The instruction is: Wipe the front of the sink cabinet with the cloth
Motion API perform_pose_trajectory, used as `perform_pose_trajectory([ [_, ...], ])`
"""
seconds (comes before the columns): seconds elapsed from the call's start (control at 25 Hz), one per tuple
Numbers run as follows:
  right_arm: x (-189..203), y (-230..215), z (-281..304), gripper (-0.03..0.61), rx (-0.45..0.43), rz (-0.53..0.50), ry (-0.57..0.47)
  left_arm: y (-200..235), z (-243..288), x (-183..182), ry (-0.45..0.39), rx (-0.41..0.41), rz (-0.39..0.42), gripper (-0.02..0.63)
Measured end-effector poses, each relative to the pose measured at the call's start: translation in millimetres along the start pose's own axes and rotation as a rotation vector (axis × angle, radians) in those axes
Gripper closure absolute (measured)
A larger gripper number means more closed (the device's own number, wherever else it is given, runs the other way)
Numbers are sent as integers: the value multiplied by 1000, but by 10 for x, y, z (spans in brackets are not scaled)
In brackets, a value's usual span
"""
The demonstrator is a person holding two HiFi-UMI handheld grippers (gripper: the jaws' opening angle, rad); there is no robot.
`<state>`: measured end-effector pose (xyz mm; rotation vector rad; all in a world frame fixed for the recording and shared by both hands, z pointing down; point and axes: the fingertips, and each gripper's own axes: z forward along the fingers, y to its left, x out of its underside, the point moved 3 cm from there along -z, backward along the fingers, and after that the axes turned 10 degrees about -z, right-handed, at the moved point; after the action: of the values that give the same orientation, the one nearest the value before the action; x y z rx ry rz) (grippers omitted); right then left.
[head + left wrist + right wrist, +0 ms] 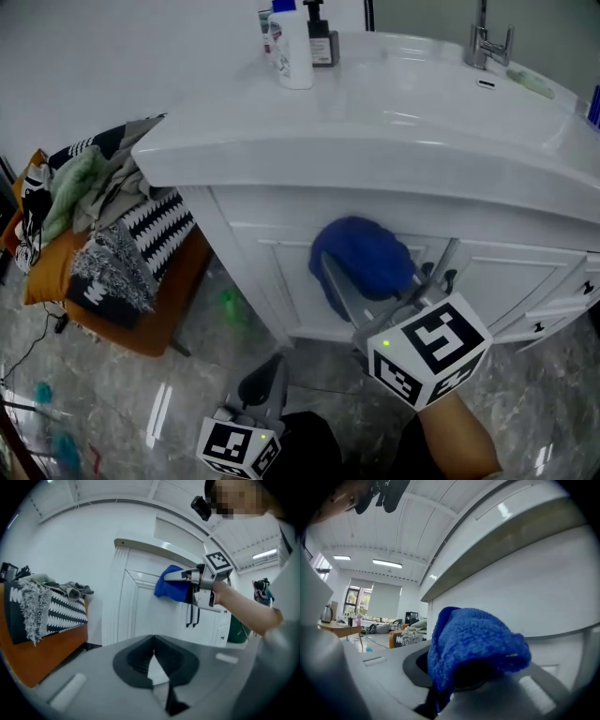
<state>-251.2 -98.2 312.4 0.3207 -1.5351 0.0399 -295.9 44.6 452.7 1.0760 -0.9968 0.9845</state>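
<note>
The white sink cabinet (281, 272) fills the middle of the head view, and its panelled front (136, 606) also shows in the left gripper view. A bunched blue cloth (363, 256) is pressed against a cabinet door. My right gripper (356, 286) is shut on it. In the right gripper view the cloth (471, 644) covers the jaws, close under the counter's overhang (497, 550). My left gripper (269, 380) hangs low above the floor, away from the cabinet, its jaws shut on nothing (152, 660). From there the cloth (171, 584) and the right gripper (197, 581) are seen side-on.
An orange bench (141, 319) piled with clothes (103, 216) stands left of the cabinet. Bottles (292, 42) and a faucet (487, 42) are on the countertop. Dark door handles (192, 613) hang right of the cloth. A green object (230, 302) lies on the marble floor.
</note>
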Motion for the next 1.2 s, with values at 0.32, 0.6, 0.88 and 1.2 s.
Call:
perform_pose_trajectory([
  [0.32,-5,715,858,548,-129,3,-19,317,-318,127,26,-63,-37,604],
  [0.6,323,747,861,548,-127,2,74,348,-360,126,49,-51,-35,604],
  [0.88,531,344,461,548,-12,23,115,153,-158,166,62,6,-14,604],
  [1.2,698,-217,-338,548,185,-12,197,-168,20,188,63,65,-3,604],
])
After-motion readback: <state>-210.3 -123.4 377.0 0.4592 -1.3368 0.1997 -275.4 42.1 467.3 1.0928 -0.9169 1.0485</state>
